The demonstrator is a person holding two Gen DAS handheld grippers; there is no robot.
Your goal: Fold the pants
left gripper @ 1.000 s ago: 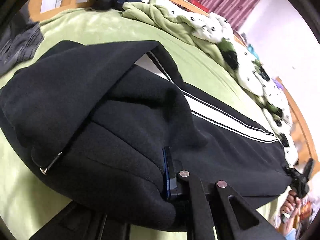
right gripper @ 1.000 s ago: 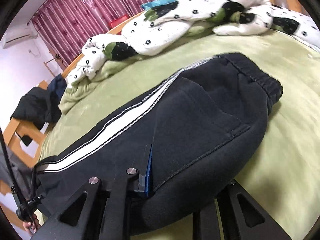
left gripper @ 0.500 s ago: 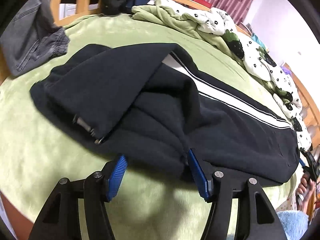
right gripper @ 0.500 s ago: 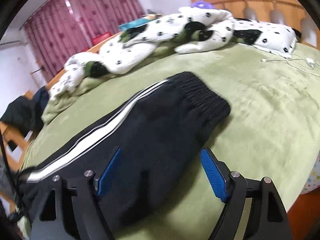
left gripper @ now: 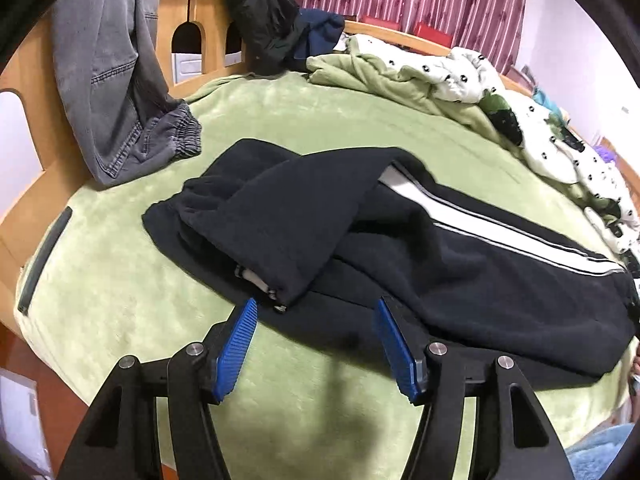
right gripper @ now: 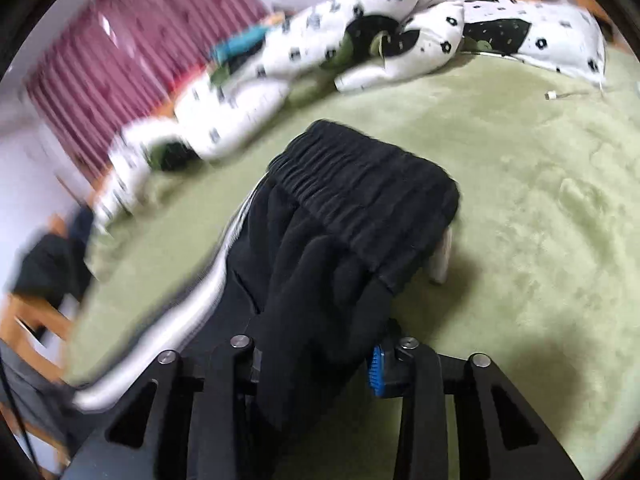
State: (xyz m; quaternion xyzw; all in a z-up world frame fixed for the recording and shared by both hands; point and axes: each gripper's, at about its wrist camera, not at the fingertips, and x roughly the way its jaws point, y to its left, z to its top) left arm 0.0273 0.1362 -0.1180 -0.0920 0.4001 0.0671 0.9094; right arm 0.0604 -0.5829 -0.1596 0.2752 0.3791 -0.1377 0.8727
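Black pants [left gripper: 460, 280] with a white side stripe lie across the green bed [left gripper: 300, 128], one leg [left gripper: 288, 216] folded back over the other. In the left wrist view my left gripper [left gripper: 316, 344] stands open at the near edge of the pants; its blue pads [left gripper: 236, 344] press on nothing. In the blurred right wrist view the elastic waistband [right gripper: 360, 192] lies ahead. My right gripper [right gripper: 316, 364] is closing, and bunched black fabric [right gripper: 316, 300] fills the gap between its jaws. Only its right pad [right gripper: 376, 372] shows.
Grey jeans [left gripper: 116, 92] and a dark jacket [left gripper: 264, 20] hang over the wooden bed end [left gripper: 180, 8]. A white spotted duvet [left gripper: 560, 152] [right gripper: 380, 40] is piled along the far side. A white cable [right gripper: 560, 96] lies on the bed right of the waistband.
The left gripper let go of the pants, opened and drew back toward the bed's edge. The right gripper opened, moved toward the waistband, and has narrowed on a bunch of fabric.
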